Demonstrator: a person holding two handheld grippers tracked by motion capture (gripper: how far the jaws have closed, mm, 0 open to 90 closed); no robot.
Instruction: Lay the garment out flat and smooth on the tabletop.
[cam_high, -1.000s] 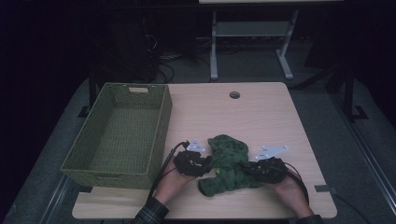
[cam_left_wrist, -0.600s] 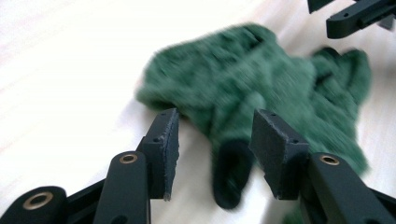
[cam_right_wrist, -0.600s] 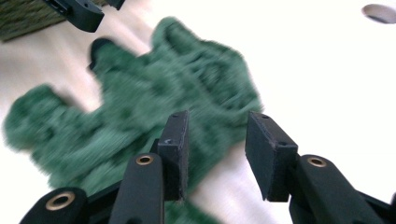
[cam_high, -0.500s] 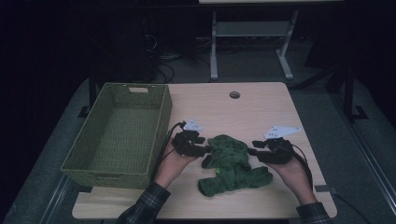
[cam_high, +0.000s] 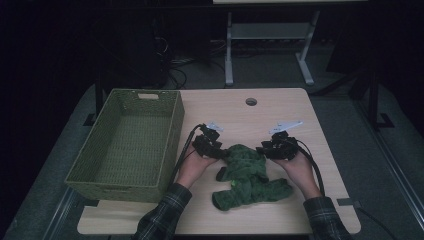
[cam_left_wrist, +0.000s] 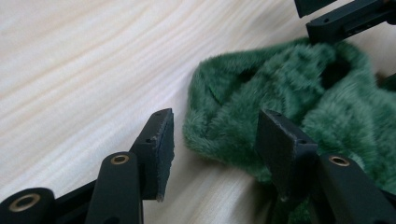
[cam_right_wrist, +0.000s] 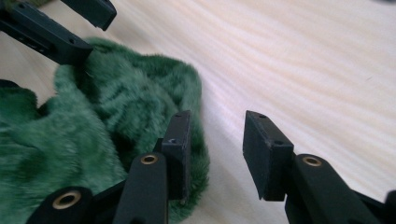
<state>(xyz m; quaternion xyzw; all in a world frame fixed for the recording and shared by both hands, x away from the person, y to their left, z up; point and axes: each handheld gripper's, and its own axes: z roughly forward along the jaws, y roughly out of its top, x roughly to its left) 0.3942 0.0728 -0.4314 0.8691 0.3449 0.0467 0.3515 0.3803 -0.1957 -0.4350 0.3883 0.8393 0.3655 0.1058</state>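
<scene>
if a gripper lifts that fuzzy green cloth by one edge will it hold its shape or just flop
Probably flop: the green cloth lies crumpled in soft folds on the table. Its plush pile looks grippy rather than slippery. It likely drags and bunches if pushed, not slides.

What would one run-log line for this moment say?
left tongs: open, at green fuzzy cloth edge | right tongs: open, at opposite edge | cloth: crumpled on table | basket: empty

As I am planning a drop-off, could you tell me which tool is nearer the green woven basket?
Left. The left tool sits just beside the green woven basket; the right tool lies beyond the fuzzy green cloth.
</scene>
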